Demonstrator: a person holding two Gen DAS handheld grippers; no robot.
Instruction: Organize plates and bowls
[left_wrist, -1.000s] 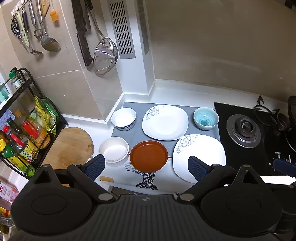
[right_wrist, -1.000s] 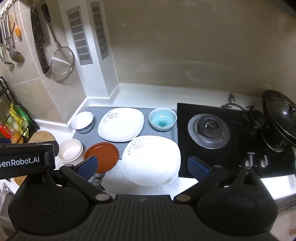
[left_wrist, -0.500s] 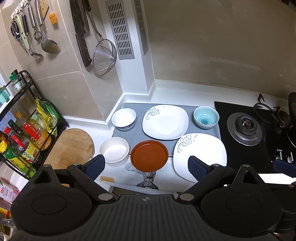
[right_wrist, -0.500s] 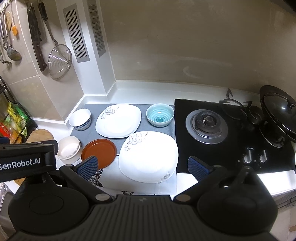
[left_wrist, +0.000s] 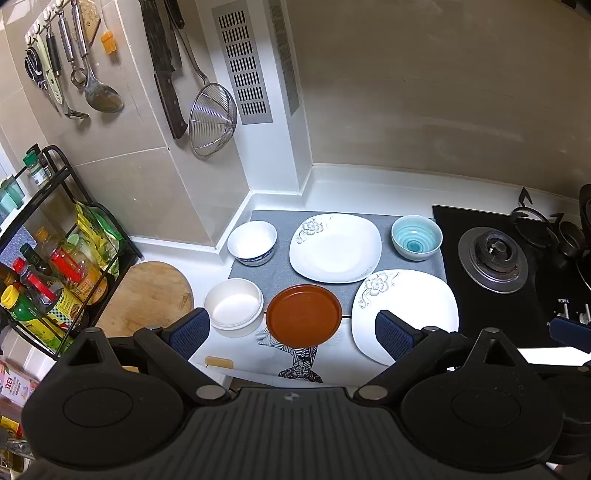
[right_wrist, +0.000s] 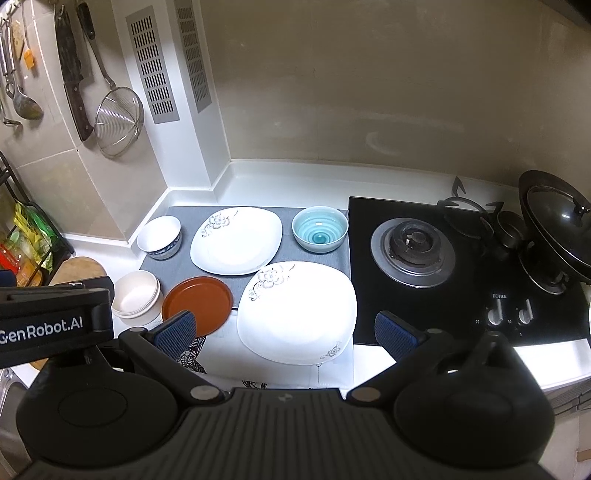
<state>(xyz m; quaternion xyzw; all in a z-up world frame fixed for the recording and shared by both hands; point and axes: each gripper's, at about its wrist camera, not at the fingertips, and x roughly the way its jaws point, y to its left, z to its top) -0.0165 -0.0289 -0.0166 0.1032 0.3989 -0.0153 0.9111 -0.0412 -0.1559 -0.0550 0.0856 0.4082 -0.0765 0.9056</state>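
six dishes laid out on counter mat, both grippers poised above, nothing lifted.

left gripper (left_wrist: 291, 328) and right gripper (right_wrist: 286, 330): spread wide, empty, well above the ware. near square plate (right_wrist: 297, 312) beside hob (right_wrist: 413, 254); far square plate (right_wrist: 236, 240) behind it; brown plate (left_wrist: 303, 314) just beside cream bowl (left_wrist: 234, 306); blue-rimmed bowl (left_wrist: 252, 242) and teal bowl (left_wrist: 416, 236) at back of grey mat (left_wrist: 273, 267). probably glazed ceramic: rigid, slick, breakable, large plates likely heavy. best pinched at rim, across the lip.
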